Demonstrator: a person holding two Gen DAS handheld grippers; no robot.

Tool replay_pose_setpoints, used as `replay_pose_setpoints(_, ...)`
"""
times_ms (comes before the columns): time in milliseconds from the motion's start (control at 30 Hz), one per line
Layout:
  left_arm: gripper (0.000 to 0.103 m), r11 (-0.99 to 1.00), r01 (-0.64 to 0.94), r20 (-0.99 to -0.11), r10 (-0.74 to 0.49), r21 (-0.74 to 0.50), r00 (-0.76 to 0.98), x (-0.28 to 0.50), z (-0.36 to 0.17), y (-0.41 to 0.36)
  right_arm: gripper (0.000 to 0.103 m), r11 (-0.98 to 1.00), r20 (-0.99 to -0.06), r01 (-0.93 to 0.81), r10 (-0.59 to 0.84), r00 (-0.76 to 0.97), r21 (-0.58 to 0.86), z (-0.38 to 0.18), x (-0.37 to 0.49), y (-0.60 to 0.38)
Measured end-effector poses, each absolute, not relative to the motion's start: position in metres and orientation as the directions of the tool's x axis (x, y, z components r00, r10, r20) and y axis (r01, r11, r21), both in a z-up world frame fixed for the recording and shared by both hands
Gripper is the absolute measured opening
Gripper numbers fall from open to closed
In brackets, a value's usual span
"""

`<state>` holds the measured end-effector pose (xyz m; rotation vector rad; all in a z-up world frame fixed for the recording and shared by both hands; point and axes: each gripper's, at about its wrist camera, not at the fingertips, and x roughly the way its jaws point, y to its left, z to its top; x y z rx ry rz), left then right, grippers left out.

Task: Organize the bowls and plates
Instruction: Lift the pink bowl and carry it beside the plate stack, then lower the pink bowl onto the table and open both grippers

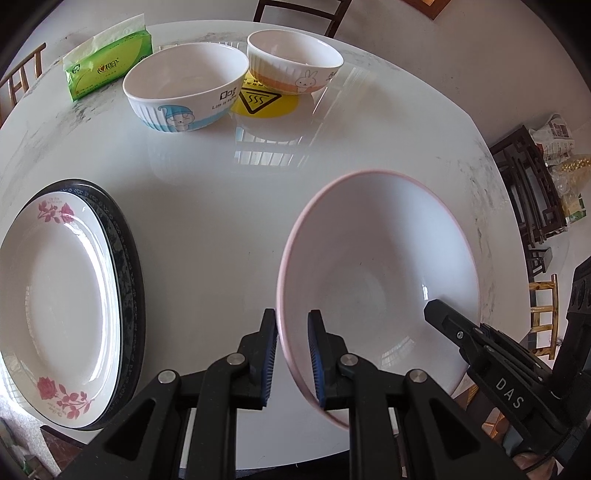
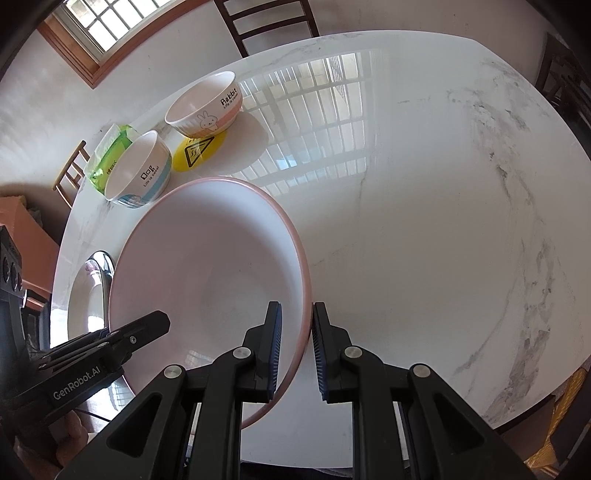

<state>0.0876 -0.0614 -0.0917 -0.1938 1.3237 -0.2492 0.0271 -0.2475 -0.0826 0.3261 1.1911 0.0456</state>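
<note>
A large white bowl with a pink rim [image 1: 369,251] [image 2: 207,258] is held between both grippers near the table's front. My left gripper [image 1: 291,332] is shut on its left rim, one blue pad inside and one outside. My right gripper [image 2: 297,321] is shut on the opposite rim in the same way. Each gripper shows in the other's view: the right gripper [image 1: 443,321], the left gripper [image 2: 155,321]. To the left a rose-patterned plate [image 1: 62,306] [image 2: 86,295] lies on a dark patterned plate [image 1: 125,240]. At the back stand a blue dog bowl [image 1: 184,85] [image 2: 140,173] and an orange rabbit bowl [image 1: 295,62] [image 2: 207,107].
The white marble table [image 1: 221,192] [image 2: 424,221] is round. A yellow hot-surface disc [image 1: 262,101] [image 2: 195,151] lies by the rabbit bowl. A green tissue pack [image 1: 107,62] [image 2: 107,155] sits at the back left. Dark chairs [image 2: 273,22] stand around the table.
</note>
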Motion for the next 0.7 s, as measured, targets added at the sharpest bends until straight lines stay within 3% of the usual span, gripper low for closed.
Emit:
replay_pose_setpoints(300, 0.017, 0.949, 0.071, -0.92, -0.316, -0.308, 0.232, 0.086, -0.088, -0.054, 0.019, 0.947, -0.895, 0.134, 0.222, 0.387, 0.293, -0.08, 0.027, -0.248)
replay_pose_setpoints(467, 0.024, 0.949, 0.087, -0.913, -0.315, -0.302, 0.259, 0.087, -0.08, -0.042, 0.031, 0.946, -0.887, 0.134, 0.218, 0.408, 0.294, -0.072, 0.026, -0.251)
replay_pose_setpoints(700, 0.025, 0.946, 0.083, -0.905, -0.323, -0.312, 0.276, 0.086, -0.073, -0.027, 0.033, 0.945, -0.874, 0.145, 0.202, 0.442, 0.292, -0.059, 0.029, -0.258)
